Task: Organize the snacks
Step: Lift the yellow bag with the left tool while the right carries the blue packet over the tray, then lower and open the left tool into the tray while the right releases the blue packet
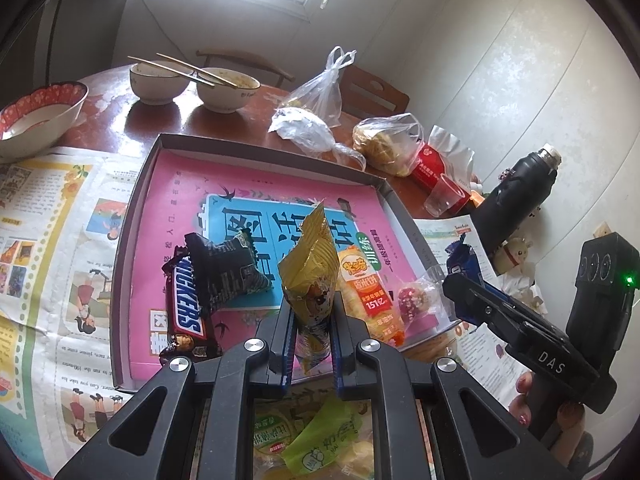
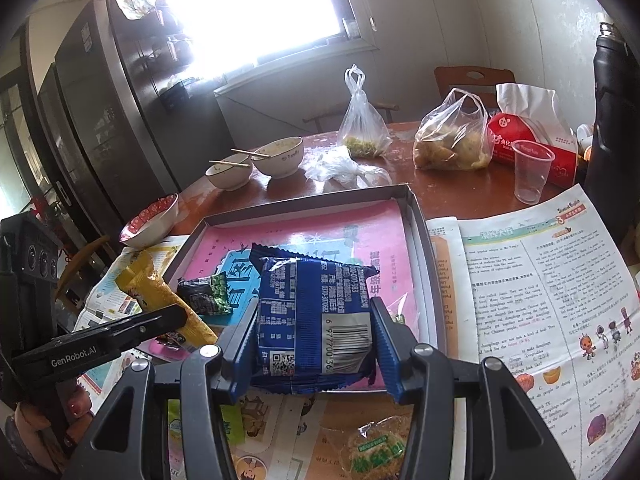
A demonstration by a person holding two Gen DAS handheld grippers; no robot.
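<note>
Clamping down hard, the left gripper (image 1: 314,320) has its jaws pinched tight on a yellow snack packet (image 1: 310,276), which stands upright between the blue pads with its crimped top poking up over the shallow box (image 1: 132,216). Over on the other side, the right gripper (image 2: 316,344) holds a blue snack pack (image 2: 316,312) across its width, jaws part-way apart and pressed against both edges, barcode facing the camera, the pack hanging above the near edge of that same box. And inside the box, on the pink booklet (image 1: 188,184) that lines its floor, a Snickers bar (image 1: 186,300) lies along the left side with a black packet (image 1: 228,268) resting just beside it, partly over its upper end. An orange packet (image 1: 370,300) and a small clear-wrapped red sweet (image 1: 412,300) lie toward the box's right side. Newspaper (image 1: 52,240) spreads over the desk (image 1: 160,120) on both sides of the box, and more snacks sit on it close beneath the grippers, a green-labelled pack (image 1: 316,444) among them. Farther back, two white bowls (image 1: 160,80) carry chopsticks, a red-rimmed bowl (image 1: 44,116) stands at the left, tied plastic bags (image 2: 452,140) cluster near a red tissue pack (image 2: 528,144) and a clear cup (image 2: 532,176). Fingers (image 1: 524,408) of the person's hand wrap the right gripper's handle.
</note>
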